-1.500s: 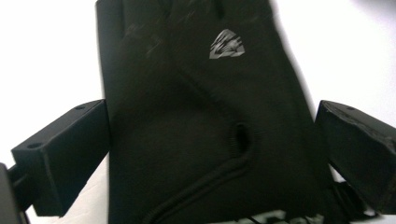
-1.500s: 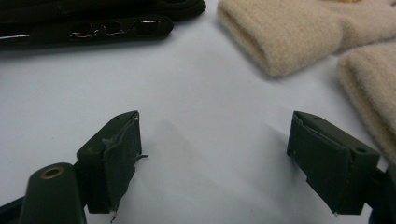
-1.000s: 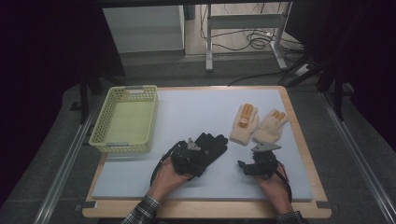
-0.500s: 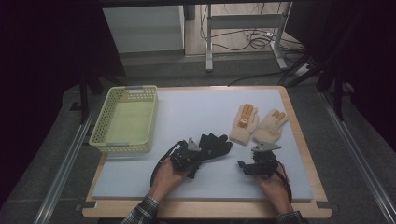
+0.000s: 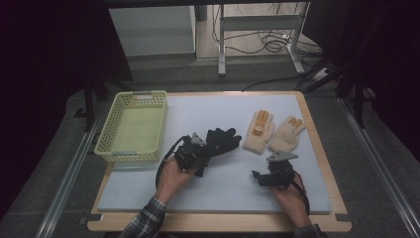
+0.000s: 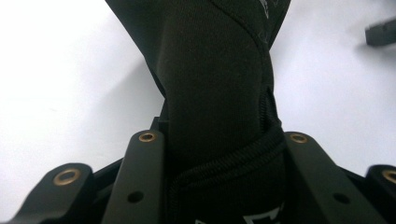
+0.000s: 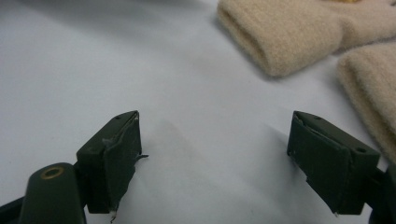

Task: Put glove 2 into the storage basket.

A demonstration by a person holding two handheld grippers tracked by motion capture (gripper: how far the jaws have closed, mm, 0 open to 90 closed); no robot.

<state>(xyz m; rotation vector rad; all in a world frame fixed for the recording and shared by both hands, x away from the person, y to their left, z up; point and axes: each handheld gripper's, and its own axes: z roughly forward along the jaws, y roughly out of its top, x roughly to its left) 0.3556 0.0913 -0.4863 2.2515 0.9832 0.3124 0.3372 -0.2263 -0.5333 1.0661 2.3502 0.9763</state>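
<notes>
My left gripper (image 5: 197, 154) is shut on the cuff of a black glove (image 5: 224, 138), whose fingers point toward the back right of the white mat. In the left gripper view the black glove (image 6: 215, 88) is pinched between both jaws. Two beige knit gloves (image 5: 259, 132) (image 5: 288, 134) with orange marks lie side by side to the right of it. My right gripper (image 5: 258, 176) rests low on the mat in front of them, open, with nothing between its jaws (image 7: 215, 158). The beige cuffs (image 7: 280, 42) lie just beyond it.
A pale yellow-green plastic basket (image 5: 113, 151) stands at the left of the mat, with nothing visible inside. The white mat (image 5: 208, 109) lies on a wooden board (image 5: 327, 163). Metal rails run along both sides of the table.
My left gripper has shifted slightly to the left with the black glove in it. The right gripper has stayed where it was.
</notes>
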